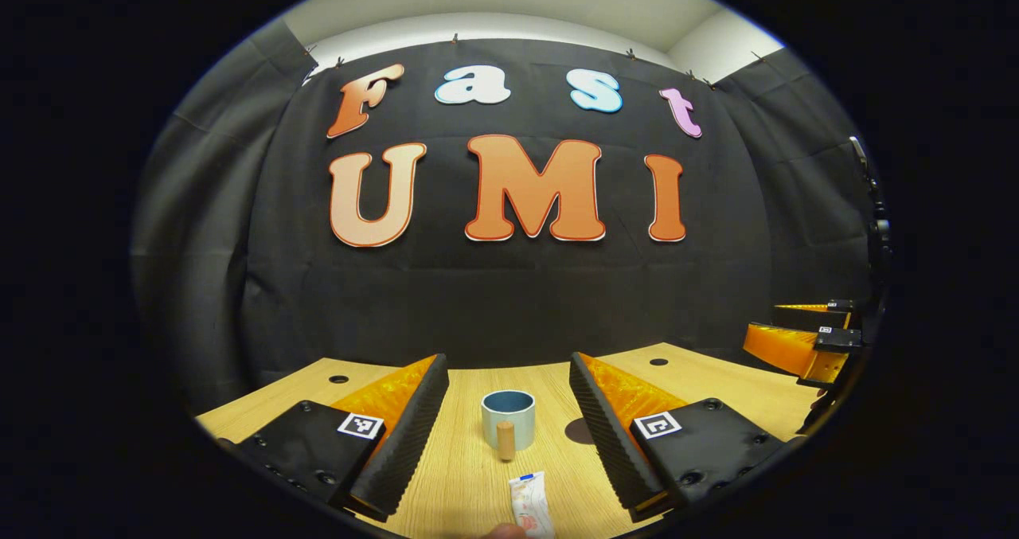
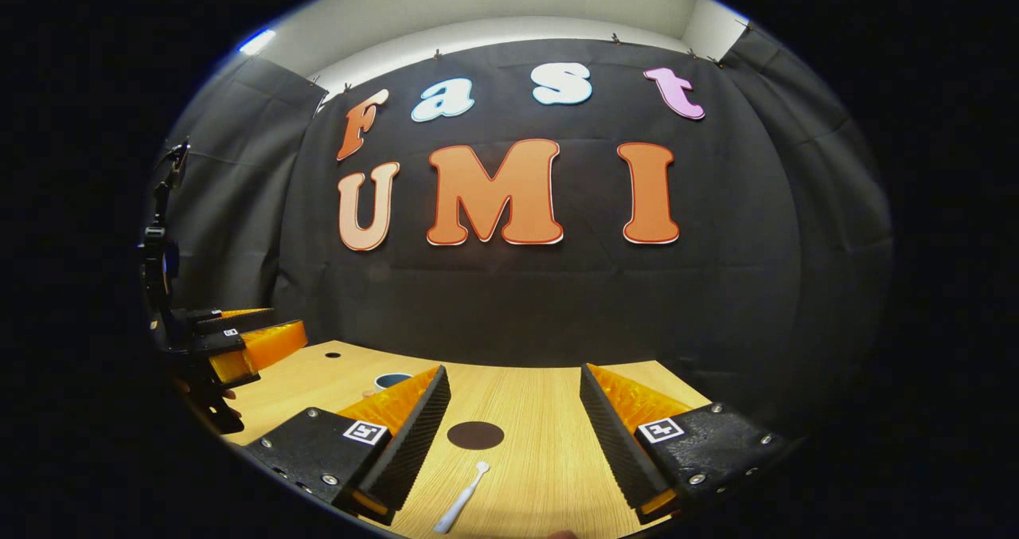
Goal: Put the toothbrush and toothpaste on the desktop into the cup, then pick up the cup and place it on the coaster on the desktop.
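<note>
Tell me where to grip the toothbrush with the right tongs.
Take the toothbrush mid-handle, coming down from above with the fingers across its width. It lies flat on the desktop, head pointing toward the coaster, between the open right tongs.

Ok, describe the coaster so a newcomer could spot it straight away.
Start at the wooden desktop. In the right gripper view, between the right gripper's open fingers, lies the coaster, just beyond the white toothbrush. It is a flat, dark, round disc, unlike the upright cup.
</note>
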The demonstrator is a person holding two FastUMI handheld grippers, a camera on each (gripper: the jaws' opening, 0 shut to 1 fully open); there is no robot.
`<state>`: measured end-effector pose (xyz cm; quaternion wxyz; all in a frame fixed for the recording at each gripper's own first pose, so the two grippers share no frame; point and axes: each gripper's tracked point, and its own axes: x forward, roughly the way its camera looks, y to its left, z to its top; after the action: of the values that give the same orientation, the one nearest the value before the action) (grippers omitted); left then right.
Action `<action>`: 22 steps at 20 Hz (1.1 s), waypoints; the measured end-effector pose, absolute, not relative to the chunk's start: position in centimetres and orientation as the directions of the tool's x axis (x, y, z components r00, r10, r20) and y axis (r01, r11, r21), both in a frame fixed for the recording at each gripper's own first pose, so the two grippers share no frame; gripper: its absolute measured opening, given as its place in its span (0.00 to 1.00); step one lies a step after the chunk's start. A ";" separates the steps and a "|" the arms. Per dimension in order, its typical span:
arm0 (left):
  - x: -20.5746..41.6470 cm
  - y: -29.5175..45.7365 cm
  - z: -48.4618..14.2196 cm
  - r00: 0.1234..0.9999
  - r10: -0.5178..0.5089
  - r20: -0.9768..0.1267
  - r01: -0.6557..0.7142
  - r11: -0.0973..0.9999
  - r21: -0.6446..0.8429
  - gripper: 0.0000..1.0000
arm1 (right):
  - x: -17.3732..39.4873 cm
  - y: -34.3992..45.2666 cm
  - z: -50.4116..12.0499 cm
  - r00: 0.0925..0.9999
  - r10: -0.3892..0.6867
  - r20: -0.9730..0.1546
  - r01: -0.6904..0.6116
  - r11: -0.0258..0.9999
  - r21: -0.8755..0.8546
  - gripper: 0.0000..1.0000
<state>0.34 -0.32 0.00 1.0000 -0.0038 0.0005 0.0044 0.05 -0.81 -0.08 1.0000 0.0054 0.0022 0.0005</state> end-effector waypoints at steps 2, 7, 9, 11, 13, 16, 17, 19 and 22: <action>0.2 -0.2 0.0 1.000 0.014 -0.003 -0.014 1.000 -0.013 0.98 | 0.1 -0.9 0.0 1.000 -0.002 -0.007 0.002 1.000 0.008 0.99; 0.2 -0.4 0.5 1.000 0.013 -0.001 -0.013 1.000 0.009 0.99 | 0.1 -0.1 0.5 0.998 0.050 -0.025 -0.050 0.999 -0.013 1.00; 0.2 -0.5 0.8 1.000 0.002 -0.004 -0.002 0.999 0.033 0.99 | 0.1 -0.2 0.7 0.997 0.059 -0.045 -0.060 0.998 -0.031 1.00; 0.2 -0.5 1.1 1.000 -0.005 -0.016 0.006 0.999 0.052 0.99 | 0.2 -0.4 0.8 0.996 0.054 -0.069 -0.058 0.997 -0.049 1.00; 0.3 -0.6 0.9 0.999 -0.014 -0.035 0.016 0.998 0.064 0.99 | 0.5 -0.6 0.1 0.994 0.046 -0.103 -0.053 0.996 -0.069 0.98; 0.6 -1.2 -0.4 0.995 -0.035 -0.096 0.043 0.996 0.079 0.99 | 0.6 -0.2 -1.5 0.984 0.053 -0.172 -0.071 0.993 -0.097 0.99; 0.8 -1.2 -0.9 0.992 -0.041 -0.123 0.051 0.996 0.078 0.99 | 0.7 -0.1 -2.0 0.978 0.058 -0.201 -0.080 0.991 -0.105 0.99; 1.2 -1.2 -1.9 0.983 -0.047 -0.176 0.062 0.995 0.078 1.00 | 0.7 0.3 -3.0 0.963 0.071 -0.259 -0.100 0.990 -0.103 0.98; 1.4 -1.0 -3.1 0.971 -0.050 -0.232 0.072 0.994 0.087 1.00 | 0.9 1.0 -4.4 0.936 0.089 -0.339 -0.121 0.990 -0.076 0.98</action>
<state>1.35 -0.99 -3.11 0.9917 0.0474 0.1157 -0.0309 0.86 0.97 -4.40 0.9828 -0.0479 0.1700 0.0535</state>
